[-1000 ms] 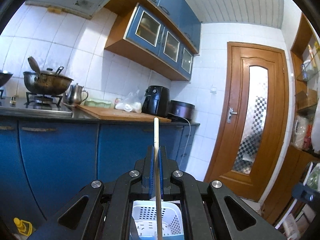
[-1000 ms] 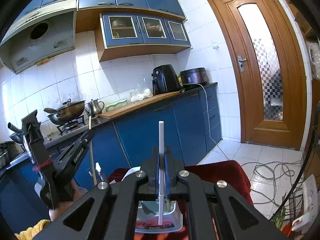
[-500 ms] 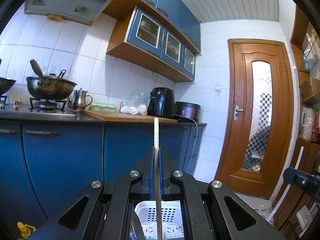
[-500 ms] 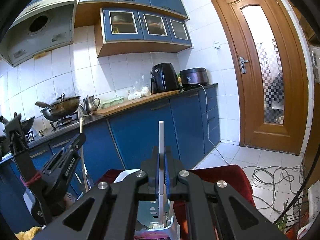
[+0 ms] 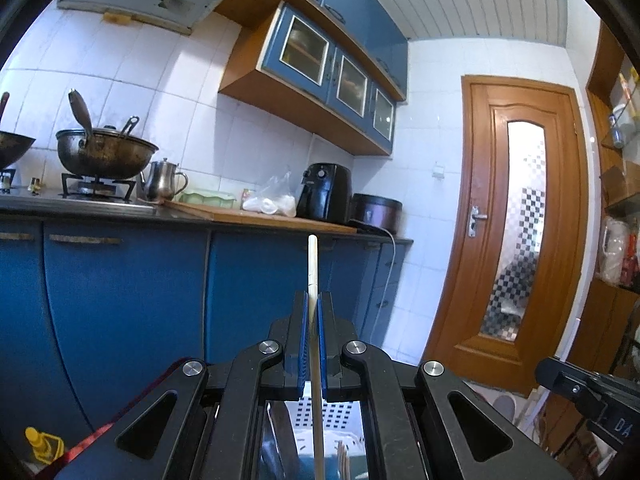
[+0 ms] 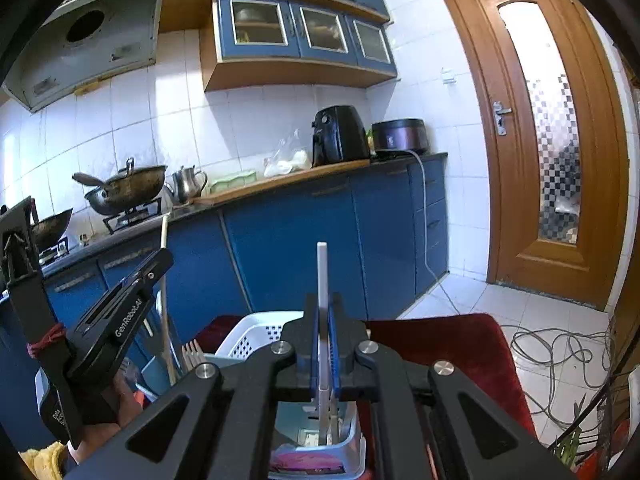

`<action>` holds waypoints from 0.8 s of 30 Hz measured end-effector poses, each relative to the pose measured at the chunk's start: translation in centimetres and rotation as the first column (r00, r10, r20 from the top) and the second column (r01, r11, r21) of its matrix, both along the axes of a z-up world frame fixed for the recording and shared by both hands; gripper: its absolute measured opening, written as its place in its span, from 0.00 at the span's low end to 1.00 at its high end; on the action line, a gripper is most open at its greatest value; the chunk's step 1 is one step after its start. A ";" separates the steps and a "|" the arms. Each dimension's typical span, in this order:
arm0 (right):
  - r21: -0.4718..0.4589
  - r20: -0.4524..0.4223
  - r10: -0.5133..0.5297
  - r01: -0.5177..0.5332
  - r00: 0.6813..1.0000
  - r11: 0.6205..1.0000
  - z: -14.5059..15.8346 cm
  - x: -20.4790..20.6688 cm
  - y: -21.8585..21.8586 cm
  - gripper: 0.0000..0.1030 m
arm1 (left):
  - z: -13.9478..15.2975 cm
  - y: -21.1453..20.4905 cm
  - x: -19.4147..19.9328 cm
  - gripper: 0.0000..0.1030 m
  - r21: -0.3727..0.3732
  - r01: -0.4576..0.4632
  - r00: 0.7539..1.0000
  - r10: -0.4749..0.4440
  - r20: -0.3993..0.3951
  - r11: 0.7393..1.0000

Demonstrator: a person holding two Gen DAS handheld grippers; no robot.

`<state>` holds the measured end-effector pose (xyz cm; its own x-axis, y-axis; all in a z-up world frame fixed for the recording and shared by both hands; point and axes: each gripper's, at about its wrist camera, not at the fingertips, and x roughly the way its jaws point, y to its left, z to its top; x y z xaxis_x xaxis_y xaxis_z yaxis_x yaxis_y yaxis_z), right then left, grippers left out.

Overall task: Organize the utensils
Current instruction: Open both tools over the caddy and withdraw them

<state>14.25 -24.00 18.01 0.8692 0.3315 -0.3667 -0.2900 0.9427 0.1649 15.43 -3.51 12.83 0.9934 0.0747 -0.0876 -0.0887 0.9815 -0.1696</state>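
Observation:
My left gripper (image 5: pixel 314 302) is shut on a pale wooden chopstick (image 5: pixel 313 264) that stands upright between its blue pads. The chopstick's lower end hangs over a white perforated basket (image 5: pixel 334 412). My right gripper (image 6: pixel 323 306) is shut on a flat white stick (image 6: pixel 322 272), also upright, with its lower end down inside the same basket (image 6: pixel 256 330). In the right wrist view the left gripper (image 6: pixel 162 260) shows at the left, level with the basket, holding its chopstick (image 6: pixel 164 300). A wooden fork (image 6: pixel 192 354) stands in the basket's near left compartment.
The basket rests on a dark red cloth (image 6: pixel 460 344). Blue cabinets (image 5: pixel 120 300) carry a counter with a wok (image 5: pixel 104 152), a kettle (image 5: pixel 162 184) and an air fryer (image 5: pixel 326 192). To the right are a wooden door (image 5: pixel 520 220) and loose cables (image 6: pixel 560 356) on the tiled floor.
Both grippers have sunk toward the basket, which now shows larger in the right wrist view. Each still holds its stick upright.

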 end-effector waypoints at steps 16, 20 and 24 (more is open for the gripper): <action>0.070 -0.030 0.036 -0.034 0.999 0.997 0.8 -1.8 -0.3 0.20 | 0.7 0.0 -1.8 0.30 0.015 0.056 0.996 -0.054 -0.077 0.998; 0.077 -0.016 0.031 -0.030 0.999 0.997 1.6 -3.0 -0.4 0.23 | 1.3 0.0 -3.0 0.30 0.015 0.073 0.993 -0.071 -0.090 0.997; 0.079 -0.010 0.028 -0.027 1.000 0.997 2.3 -4.4 -0.4 0.24 | 2.0 0.3 -4.6 0.31 0.008 0.075 0.992 -0.073 -0.103 0.997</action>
<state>9.86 -24.37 20.29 0.8554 0.3833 -0.3485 -0.3130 0.9184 0.2419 10.87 -3.24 14.85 0.9820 0.0030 -0.1890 -0.0322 0.9879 -0.1517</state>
